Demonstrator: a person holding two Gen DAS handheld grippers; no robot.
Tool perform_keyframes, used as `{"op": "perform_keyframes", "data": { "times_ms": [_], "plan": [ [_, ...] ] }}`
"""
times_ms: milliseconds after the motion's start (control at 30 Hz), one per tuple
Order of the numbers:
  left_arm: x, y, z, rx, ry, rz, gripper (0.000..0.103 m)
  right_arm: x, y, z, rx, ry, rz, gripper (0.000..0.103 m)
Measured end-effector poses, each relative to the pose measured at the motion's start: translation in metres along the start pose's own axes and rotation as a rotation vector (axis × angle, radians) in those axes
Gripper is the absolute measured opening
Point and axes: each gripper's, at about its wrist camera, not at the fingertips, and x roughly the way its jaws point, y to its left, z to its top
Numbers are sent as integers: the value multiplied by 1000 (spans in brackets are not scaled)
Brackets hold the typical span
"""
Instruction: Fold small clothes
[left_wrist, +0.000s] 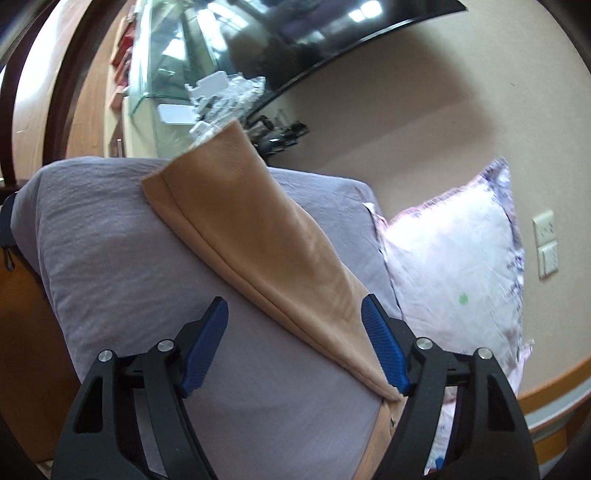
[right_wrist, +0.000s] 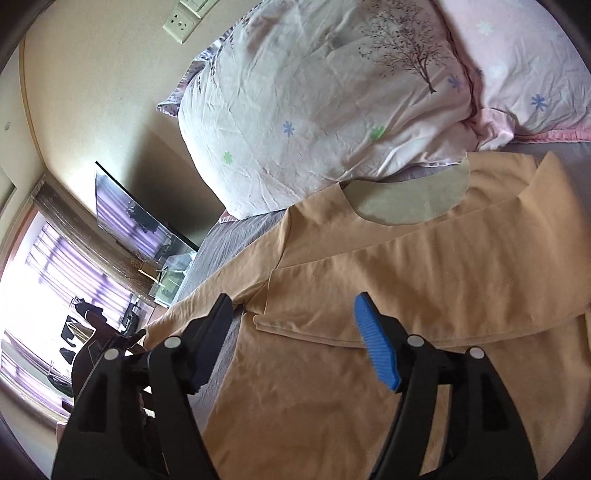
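Tan shirt (right_wrist: 388, 295) spread flat on grey bedsheet (left_wrist: 110, 240), neckline toward the far pillow (right_wrist: 314, 110). One sleeve (right_wrist: 424, 266) already folded across the chest, cuff lying near the left armpit; fold judged as first step complete. Other sleeve (left_wrist: 258, 251) stretched out straight over the sheet toward the bed's far edge, not yet folded. Remaining, by judgement: second sleeve in, then body folded up from the hem.

Left gripper (left_wrist: 295, 343) with jaws apart, hovering above the outstretched sleeve near the shoulder end; right-hand pad just beside or touching the sleeve's edge, contact not certain, nothing clamped. Right gripper (right_wrist: 295, 332) likewise with jaws apart, poised above the shirt's body just near the folded cuff, gripping nothing.

No containers in use. Glass tank (left_wrist: 166, 74) at far left below a wall-mounted screen (left_wrist: 314, 37); contents not discernible. Wall sockets (left_wrist: 546, 243) on the right. Second pink pillow (right_wrist: 517, 55) at far right.
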Motion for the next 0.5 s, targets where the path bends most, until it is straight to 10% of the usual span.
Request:
{"op": "perform_keyframes", "data": {
  "times_ms": [200,267,333,500],
  "plan": [
    [8,9,15,-109,-10,29,72,-16,-1,-12,7,-15,78,74],
    [14,10,20,-108,-11,43,61,-24,3,-14,-3,-12,97,75],
    [25,12,25,-101,26,86,12,-30,2,-16,-8,-15,108,75],
    [26,-37,25,46,15,70,5,-61,-14,-18,-13,-78,80,78]
  ]
}}
